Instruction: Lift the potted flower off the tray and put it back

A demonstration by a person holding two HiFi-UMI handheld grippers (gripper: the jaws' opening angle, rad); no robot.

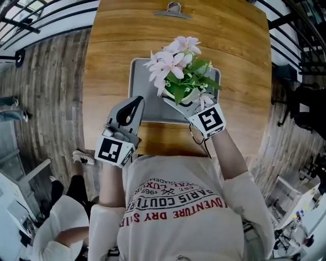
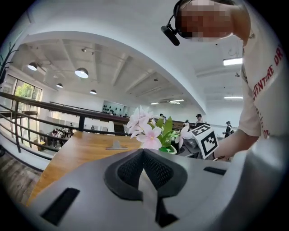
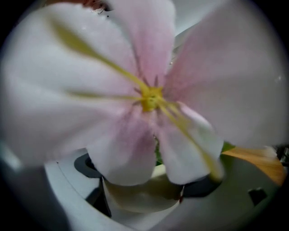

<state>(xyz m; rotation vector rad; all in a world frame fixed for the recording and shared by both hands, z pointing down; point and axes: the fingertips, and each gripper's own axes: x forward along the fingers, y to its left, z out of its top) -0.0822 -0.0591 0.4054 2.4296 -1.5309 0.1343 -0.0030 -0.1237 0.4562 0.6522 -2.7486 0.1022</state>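
A potted flower (image 1: 175, 69) with pale pink blooms and green leaves stands over the right half of a grey tray (image 1: 142, 86) on the wooden table. My right gripper (image 1: 186, 102) is shut on its cream pot (image 3: 144, 198); in the right gripper view one bloom (image 3: 149, 97) fills almost the whole picture. Whether the pot rests on the tray or hangs above it I cannot tell. My left gripper (image 1: 133, 104) is shut on nothing at the tray's front left corner. In the left gripper view (image 2: 143, 155) its jaws point toward the flower (image 2: 149, 131).
The round-cornered wooden table (image 1: 117, 46) has a small metal clip-like piece (image 1: 173, 10) at its far edge. Plank floor and black railings lie to the left, dark chairs (image 1: 305, 109) to the right. A shoe (image 1: 81, 157) shows beside the table's left front.
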